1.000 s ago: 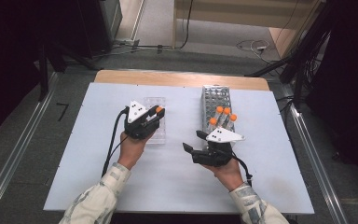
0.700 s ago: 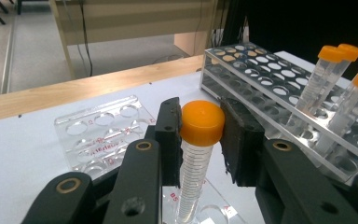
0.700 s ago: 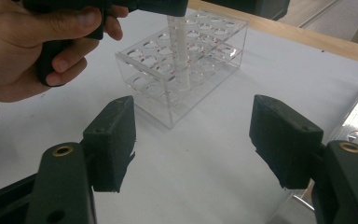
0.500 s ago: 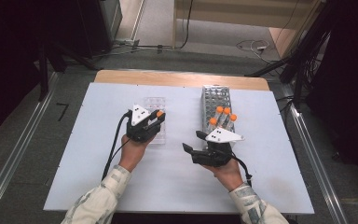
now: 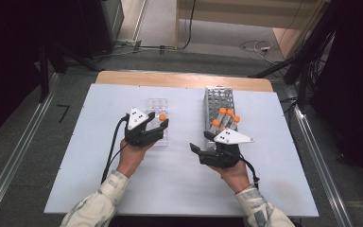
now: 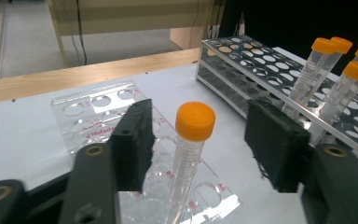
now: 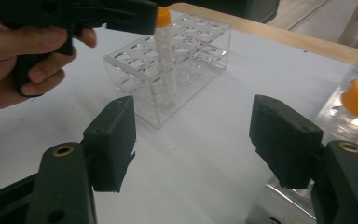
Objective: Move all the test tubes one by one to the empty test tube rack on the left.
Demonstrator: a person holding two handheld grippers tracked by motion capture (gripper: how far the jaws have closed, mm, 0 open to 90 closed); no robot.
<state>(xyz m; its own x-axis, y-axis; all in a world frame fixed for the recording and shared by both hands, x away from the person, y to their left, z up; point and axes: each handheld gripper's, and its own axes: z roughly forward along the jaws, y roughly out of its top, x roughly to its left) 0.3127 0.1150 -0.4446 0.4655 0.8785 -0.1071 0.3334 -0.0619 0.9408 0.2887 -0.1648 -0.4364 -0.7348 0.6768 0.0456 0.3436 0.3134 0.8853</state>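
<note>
While the left gripper stands with jaws apart around a tube in the clear rack, the right gripper hovers wide open over the white table; grey floor surrounds it.

Even overhead light on the white rectangular tabletop, dark frame corners, soft shadows, near black gripper jaws blurred, mild graininess.
</note>
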